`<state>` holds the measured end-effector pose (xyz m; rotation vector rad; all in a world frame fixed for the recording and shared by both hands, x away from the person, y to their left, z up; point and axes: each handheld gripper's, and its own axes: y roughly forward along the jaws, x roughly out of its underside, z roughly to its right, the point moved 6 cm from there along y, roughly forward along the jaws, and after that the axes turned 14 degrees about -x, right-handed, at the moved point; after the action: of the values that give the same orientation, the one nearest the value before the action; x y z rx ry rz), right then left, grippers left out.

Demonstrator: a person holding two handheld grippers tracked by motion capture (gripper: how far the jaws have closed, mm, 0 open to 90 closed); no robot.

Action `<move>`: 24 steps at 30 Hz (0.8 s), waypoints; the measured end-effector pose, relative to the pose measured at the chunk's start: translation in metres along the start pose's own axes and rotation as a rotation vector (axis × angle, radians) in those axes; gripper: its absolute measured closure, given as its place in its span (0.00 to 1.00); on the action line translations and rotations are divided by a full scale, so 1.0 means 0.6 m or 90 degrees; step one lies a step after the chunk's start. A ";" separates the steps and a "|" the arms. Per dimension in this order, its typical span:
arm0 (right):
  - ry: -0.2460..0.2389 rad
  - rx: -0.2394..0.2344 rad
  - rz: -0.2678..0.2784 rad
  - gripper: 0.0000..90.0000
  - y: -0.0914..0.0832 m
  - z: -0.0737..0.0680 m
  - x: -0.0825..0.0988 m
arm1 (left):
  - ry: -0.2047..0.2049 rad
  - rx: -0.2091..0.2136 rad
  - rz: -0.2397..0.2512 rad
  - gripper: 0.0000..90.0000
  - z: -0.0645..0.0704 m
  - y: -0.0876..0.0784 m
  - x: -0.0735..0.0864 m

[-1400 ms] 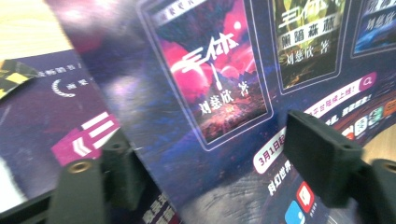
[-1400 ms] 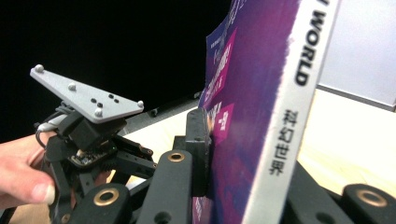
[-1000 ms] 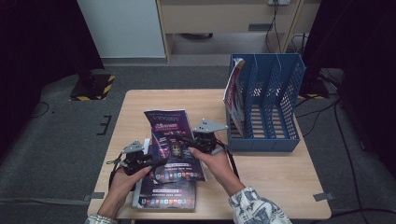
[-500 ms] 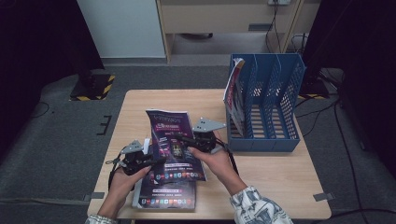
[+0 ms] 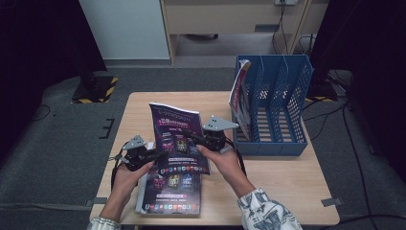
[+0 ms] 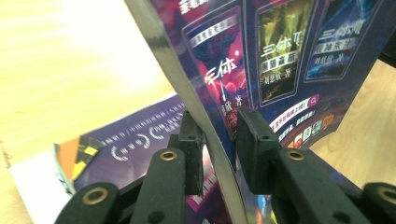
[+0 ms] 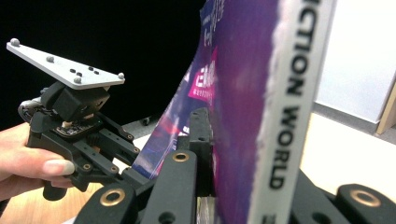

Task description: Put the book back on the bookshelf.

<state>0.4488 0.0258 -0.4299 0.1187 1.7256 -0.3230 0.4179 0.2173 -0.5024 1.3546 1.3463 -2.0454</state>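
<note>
Purple and glossy, the magazine (image 5: 178,139) is lifted clear of the worktop (image 5: 287,177), tilted up between the two hands. The left gripper (image 5: 155,154) has it by the lower left edge; in the left gripper view its jaws have just been closing, and the pads now sit on either side of the cover (image 6: 280,60) with the thick page block between them, pressing on it as far as I can judge. The right gripper (image 5: 198,140) clamps the right edge: in the right gripper view the spine (image 7: 289,102) with its printed lettering runs straight up between the jaws, which are closed on it.

Under the lifted copy, a second magazine (image 5: 170,194) of the same design lies flat near the front edge of the worktop. To the right stands a blue file rack (image 5: 280,103) with several upright slots; one magazine (image 5: 238,93) already leans in its leftmost slot, and the others look empty.

So the work appears to be filing the magazines into the rack. One seems done, one is picked up and held but not yet carried over or turned upright for a slot, and one waits on the worktop. I would put it somewhere near the middle.
</note>
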 end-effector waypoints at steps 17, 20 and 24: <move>-0.013 -0.006 0.007 0.91 0.001 -0.010 -0.011 | 0.052 -0.088 0.048 0.82 -0.007 -0.015 -0.011; -0.014 -0.003 0.009 0.90 -0.001 -0.011 -0.014 | 0.059 -0.105 0.060 0.89 -0.011 -0.017 -0.014; -0.019 -0.007 0.009 0.90 0.000 -0.012 -0.014 | 0.062 -0.109 0.061 0.89 -0.011 -0.016 -0.013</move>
<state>0.4434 0.0286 -0.4209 0.1182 1.6955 -0.3038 0.4186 0.2262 -0.4914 1.4290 1.4314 -1.7795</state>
